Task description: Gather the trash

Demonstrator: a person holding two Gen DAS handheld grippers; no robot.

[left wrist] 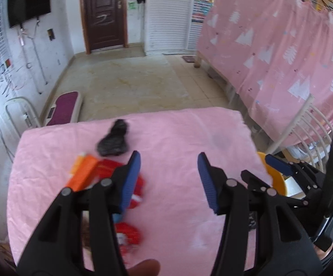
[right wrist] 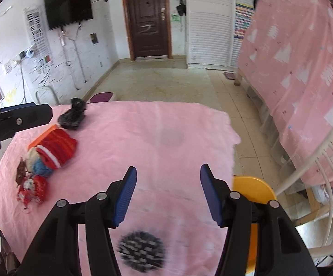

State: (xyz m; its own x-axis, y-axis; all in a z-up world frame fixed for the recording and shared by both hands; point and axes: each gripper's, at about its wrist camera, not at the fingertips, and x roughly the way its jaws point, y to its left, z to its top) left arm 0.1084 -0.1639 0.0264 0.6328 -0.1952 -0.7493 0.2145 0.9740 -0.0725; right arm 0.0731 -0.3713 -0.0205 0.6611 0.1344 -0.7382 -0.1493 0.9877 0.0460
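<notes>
The left gripper (left wrist: pixel 169 179) and right gripper (right wrist: pixel 167 193) both angle downward, jaws parted, nothing between the blue pads. A blurred fingertip (left wrist: pixel 143 268), probably a thumb, shows below the left one.

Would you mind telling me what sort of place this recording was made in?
Most likely a lived-in room of a home: a wall-mounted television, a brown entrance door, and a table under a pink cloth bearing wrappers and a black bag.

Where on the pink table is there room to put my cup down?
The middle and right of the pink tablecloth are bare, up to the yellow bin. The left is crowded: crumpled black plastic bag, orange box, red wrappers.
</notes>
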